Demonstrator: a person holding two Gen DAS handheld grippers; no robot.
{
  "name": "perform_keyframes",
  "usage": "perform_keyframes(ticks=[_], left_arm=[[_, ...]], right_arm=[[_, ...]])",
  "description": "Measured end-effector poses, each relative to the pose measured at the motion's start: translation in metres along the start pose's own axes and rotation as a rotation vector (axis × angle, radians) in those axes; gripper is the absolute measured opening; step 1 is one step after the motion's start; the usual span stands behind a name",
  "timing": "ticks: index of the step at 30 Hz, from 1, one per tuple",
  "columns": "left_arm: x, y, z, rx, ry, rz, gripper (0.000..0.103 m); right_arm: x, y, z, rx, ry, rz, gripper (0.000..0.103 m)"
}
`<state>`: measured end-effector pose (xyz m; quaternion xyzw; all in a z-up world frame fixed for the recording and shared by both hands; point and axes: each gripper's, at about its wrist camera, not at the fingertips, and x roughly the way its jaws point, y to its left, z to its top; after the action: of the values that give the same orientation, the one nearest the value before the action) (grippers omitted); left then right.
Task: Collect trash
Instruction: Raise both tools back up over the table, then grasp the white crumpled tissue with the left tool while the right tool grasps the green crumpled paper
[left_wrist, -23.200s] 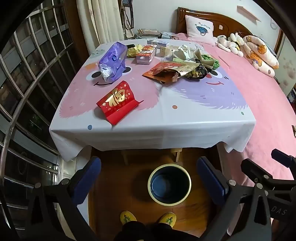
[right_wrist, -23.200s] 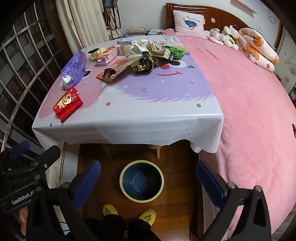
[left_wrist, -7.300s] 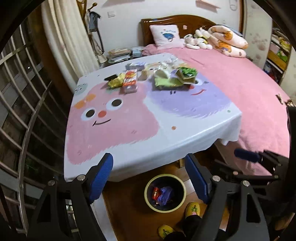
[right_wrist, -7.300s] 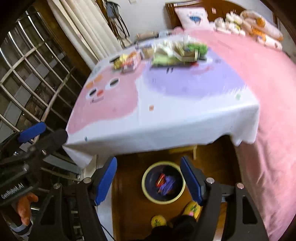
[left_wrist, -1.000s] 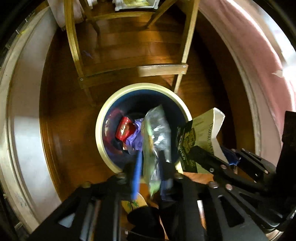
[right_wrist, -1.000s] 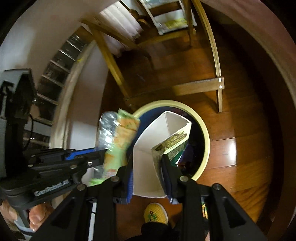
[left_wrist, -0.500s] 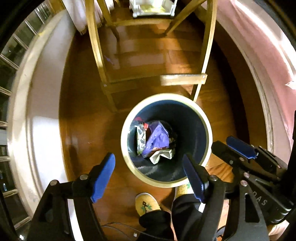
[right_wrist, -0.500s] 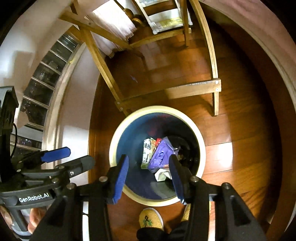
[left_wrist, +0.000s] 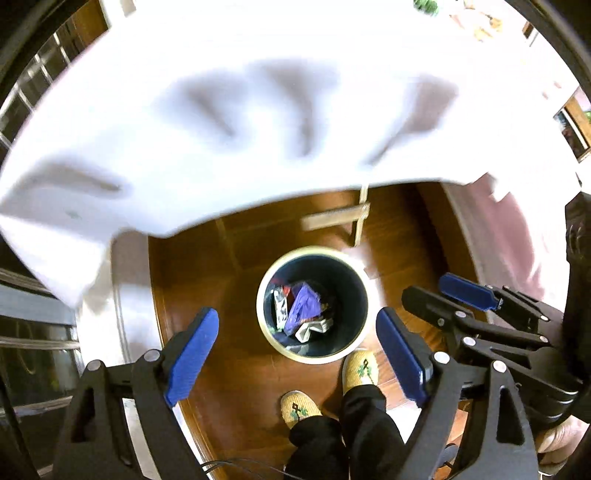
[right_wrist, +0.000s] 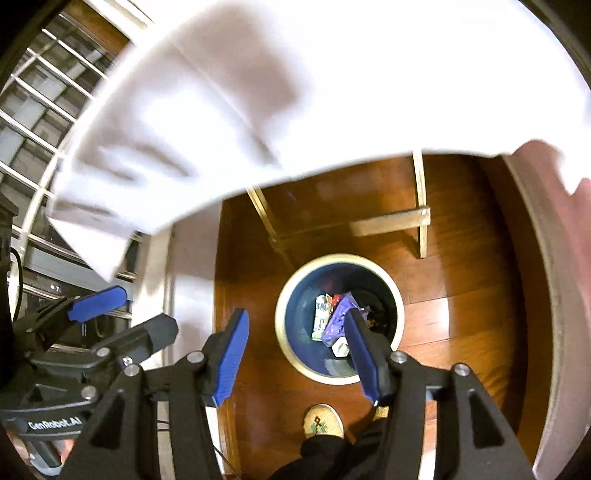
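Trash (left_wrist: 301, 310) (right_wrist: 334, 321) lies in the bin (left_wrist: 266, 332) (right_wrist: 282, 343) on the floor, at twelve o'clock between my left gripper's (left_wrist: 297, 354) spread, empty fingers. My right gripper (right_wrist: 295, 360) is open too, trash toward one o'clock. White tablecloth (left_wrist: 229, 110) hangs above.

Wooden floor (left_wrist: 236, 373), white tablecloth (left_wrist: 229, 122) (blurred), barred window (right_wrist: 40, 107)

We see a white tablecloth (left_wrist: 229, 122) hanging over a wooden floor (right_wrist: 461, 280), table legs (right_wrist: 419, 206), and yellow slippers (left_wrist: 360, 369).
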<state>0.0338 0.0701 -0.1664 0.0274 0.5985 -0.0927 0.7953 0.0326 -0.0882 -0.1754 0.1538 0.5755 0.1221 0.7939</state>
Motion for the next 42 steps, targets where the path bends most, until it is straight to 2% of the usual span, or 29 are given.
perform_keyframes(ticks=[7, 13, 20, 24, 26, 31, 36, 39, 42], left_arm=[[-0.103, -0.006, 0.026, 0.034, -0.122, -0.008, 0.086], [-0.172, -0.017, 0.044, 0.086, -0.233, -0.015, 0.086], [-0.218, -0.023, 0.07, 0.088, -0.333, -0.052, 0.086], [-0.228, -0.021, 0.089, 0.068, -0.363, -0.071, 0.086], [-0.23, -0.021, 0.102, 0.068, -0.352, -0.105, 0.086], [-0.219, -0.024, 0.135, 0.053, -0.319, -0.133, 0.086], [-0.195, -0.026, 0.183, 0.009, -0.284, -0.122, 0.086], [-0.177, -0.032, 0.22, -0.017, -0.27, -0.107, 0.086], [-0.158, -0.04, 0.261, -0.054, -0.257, -0.087, 0.086]], right_arm=[[-0.092, 0.037, 0.018, -0.019, -0.086, -0.003, 0.055], [-0.154, 0.058, 0.033, -0.029, -0.158, -0.027, 0.055], [-0.205, 0.073, 0.051, -0.057, -0.279, -0.069, 0.055], [-0.22, 0.077, 0.067, -0.071, -0.339, -0.092, 0.055], [-0.226, 0.077, 0.074, -0.075, -0.354, -0.094, 0.055], [-0.224, 0.065, 0.101, -0.057, -0.37, -0.092, 0.055], [-0.21, 0.036, 0.146, -0.031, -0.362, -0.093, 0.055], [-0.198, 0.01, 0.188, -0.021, -0.353, -0.085, 0.056], [-0.185, -0.014, 0.224, -0.015, -0.327, -0.078, 0.066]])
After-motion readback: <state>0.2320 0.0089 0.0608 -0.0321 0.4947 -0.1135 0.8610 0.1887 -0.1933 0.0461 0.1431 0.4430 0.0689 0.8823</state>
